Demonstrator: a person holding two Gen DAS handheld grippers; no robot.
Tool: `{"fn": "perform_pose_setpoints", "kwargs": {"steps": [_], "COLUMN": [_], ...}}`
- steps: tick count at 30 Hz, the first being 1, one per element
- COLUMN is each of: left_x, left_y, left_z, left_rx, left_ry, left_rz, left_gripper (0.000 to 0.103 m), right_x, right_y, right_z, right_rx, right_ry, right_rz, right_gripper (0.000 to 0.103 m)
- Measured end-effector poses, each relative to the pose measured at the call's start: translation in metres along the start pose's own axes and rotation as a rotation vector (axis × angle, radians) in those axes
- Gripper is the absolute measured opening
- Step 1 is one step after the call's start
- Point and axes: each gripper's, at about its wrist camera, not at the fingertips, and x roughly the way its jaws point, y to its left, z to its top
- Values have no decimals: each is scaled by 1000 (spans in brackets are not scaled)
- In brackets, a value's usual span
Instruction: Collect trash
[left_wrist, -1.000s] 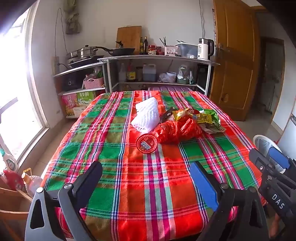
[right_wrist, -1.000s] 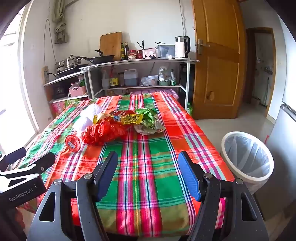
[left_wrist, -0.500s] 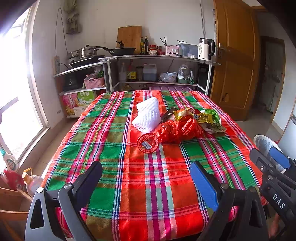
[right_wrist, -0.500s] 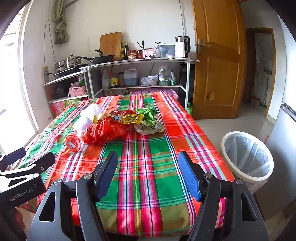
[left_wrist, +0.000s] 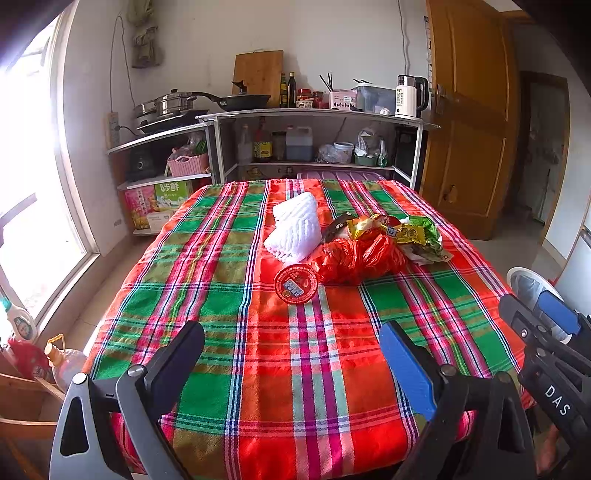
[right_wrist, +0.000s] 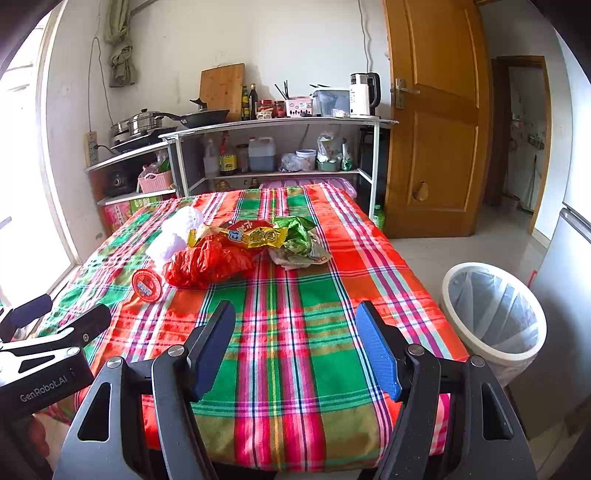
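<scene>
Plaid tablecloth (left_wrist: 229, 295) carries heaped trash (left_wrist: 354, 254); each hand-held gripper (left_wrist: 291, 354) (right_wrist: 295, 343) hovers spread apart, empty.

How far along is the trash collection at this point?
Nothing looks collected: the lined bin appears empty. Nothing is in hand: the left gripper and right gripper are open over the tablecloth. Left: white foam net, red plastic bag, snack wrappers, red round lid.

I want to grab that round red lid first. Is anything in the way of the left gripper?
Nothing visible is. The left gripper is open, and only bare tablecloth lies between it and the round red lid. The red bag sits just beside the lid.
</scene>
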Motion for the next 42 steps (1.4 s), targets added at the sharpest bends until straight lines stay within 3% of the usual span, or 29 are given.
{"fn": "perform_pose_setpoints", "kwargs": {"steps": [42], "left_x": [2], "left_y": [2], "left_z": [-2], "left_rx": [8], "left_ry": [6], "left_rz": [1], "left_gripper": [97], "right_x": [0], "right_y": [0], "right_z": [0], "right_rx": [1], "right_ry": [1], "right_rz": [0], "right_gripper": [68]}}
